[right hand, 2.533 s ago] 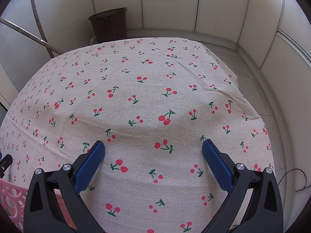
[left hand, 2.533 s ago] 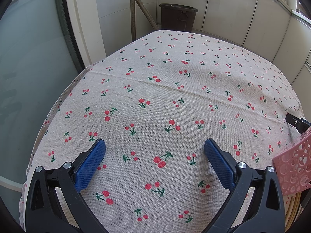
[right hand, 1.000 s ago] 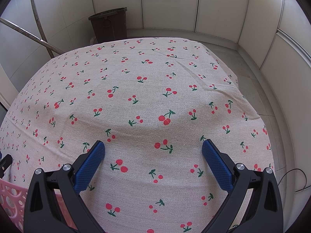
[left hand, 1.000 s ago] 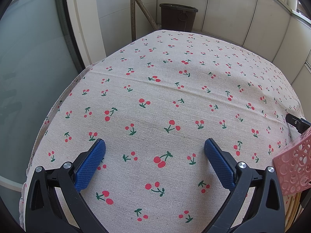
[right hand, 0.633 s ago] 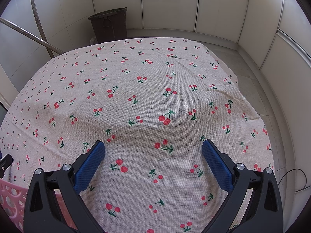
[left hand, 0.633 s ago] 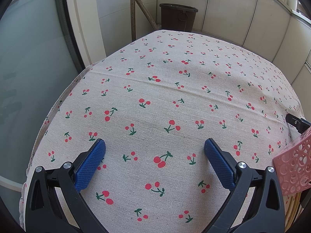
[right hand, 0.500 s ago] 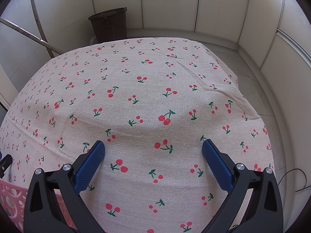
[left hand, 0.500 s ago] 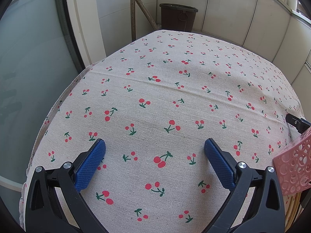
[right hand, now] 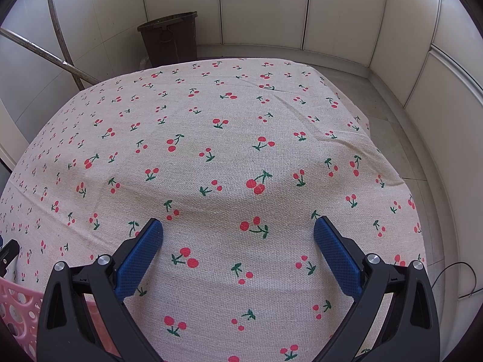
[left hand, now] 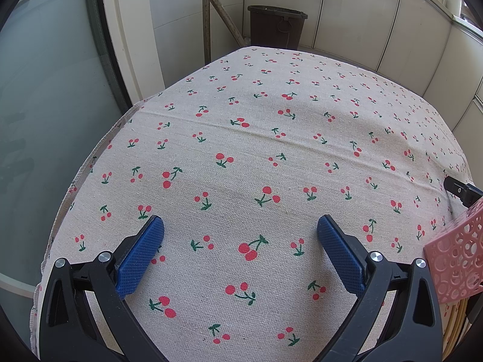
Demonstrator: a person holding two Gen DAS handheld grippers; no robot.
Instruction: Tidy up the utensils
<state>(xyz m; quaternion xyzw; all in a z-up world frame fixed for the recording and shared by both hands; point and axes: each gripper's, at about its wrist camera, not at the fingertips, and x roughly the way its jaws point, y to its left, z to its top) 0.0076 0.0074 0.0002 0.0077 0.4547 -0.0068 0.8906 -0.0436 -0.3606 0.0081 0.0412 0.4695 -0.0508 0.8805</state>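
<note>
Pink basket [left hand: 455, 264] at cherry tablecloth [left hand: 256, 150] edge, between both tools. Left gripper [left hand: 240, 232] and right gripper [right hand: 238, 230] spread wide, holding nothing.

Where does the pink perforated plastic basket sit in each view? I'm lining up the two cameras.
Left wrist: the pink perforated plastic basket is at the right edge, low.
Right wrist: it fills the bottom left corner.
Shared landmark: the dark brown bin beyond the table.
</note>
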